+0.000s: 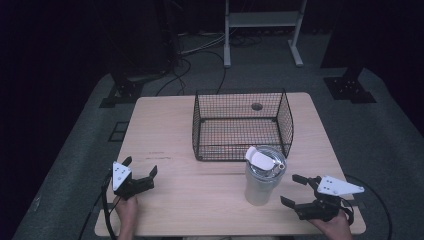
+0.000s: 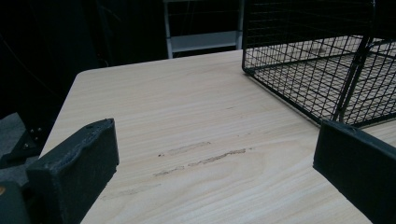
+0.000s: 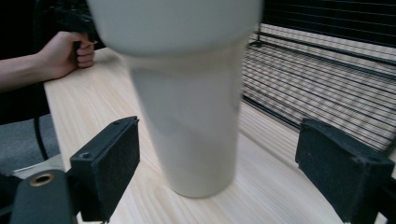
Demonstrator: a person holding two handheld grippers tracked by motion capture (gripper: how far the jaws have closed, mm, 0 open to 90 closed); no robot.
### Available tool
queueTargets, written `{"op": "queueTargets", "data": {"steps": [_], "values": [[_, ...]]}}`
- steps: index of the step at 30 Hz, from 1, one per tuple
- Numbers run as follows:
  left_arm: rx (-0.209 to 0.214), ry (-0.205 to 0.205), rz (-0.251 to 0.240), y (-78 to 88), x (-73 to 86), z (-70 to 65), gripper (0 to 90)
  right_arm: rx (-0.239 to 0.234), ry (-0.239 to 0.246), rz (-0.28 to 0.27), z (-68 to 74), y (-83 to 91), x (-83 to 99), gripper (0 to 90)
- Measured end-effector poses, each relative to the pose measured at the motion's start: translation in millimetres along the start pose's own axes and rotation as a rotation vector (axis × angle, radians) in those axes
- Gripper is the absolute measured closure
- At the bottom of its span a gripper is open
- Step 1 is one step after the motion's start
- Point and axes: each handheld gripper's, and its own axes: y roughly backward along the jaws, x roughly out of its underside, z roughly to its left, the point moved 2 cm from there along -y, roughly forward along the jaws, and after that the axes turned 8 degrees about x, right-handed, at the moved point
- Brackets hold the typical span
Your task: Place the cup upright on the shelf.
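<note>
A tall white tumbler point(image 1: 262, 179) with a lidded top stands upright on the wooden table point(image 1: 165, 130), just in front of a black wire basket point(image 1: 242, 125). My right gripper point(image 1: 295, 190) is open at the tumbler's right, jaws pointing toward it and not touching. In the right gripper view the tumbler point(image 3: 187, 107) rises between and beyond the two black jaws, with the basket point(image 3: 327, 74) behind it. My left gripper point(image 1: 140, 167) rests open near the table's front left. In the left gripper view its jaws frame bare wood, with a basket corner point(image 2: 317, 60) at upper right.
The basket looks empty and sits at the table's middle back. A round hole point(image 1: 257, 106) is in the tabletop behind it. A white metal stand point(image 1: 262, 30) and cables lie on the dark floor beyond the table.
</note>
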Motion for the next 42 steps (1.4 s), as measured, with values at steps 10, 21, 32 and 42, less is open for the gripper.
{"op": "queueTargets", "data": {"steps": [10,21,32,42], "values": [[0.001,-0.001,-0.001,0.0,0.1,-0.2,0.0,-0.053,0.035,0.014,14.4,-17.4,-9.7,13.0],[0.003,-0.001,0.001,0.0,0.0,-0.1,0.0,-0.058,0.044,0.026,19.6,-36.5,-15.3,12.6],[0.004,-0.001,0.002,0.1,0.1,-0.5,0.0,-0.017,0.065,-0.014,24.5,-55.9,-20.1,8.2],[0.016,-0.01,-0.005,1.3,0.3,-1.5,0.0,-0.015,0.058,-0.069,27.2,-69.2,-21.1,6.7]]}}
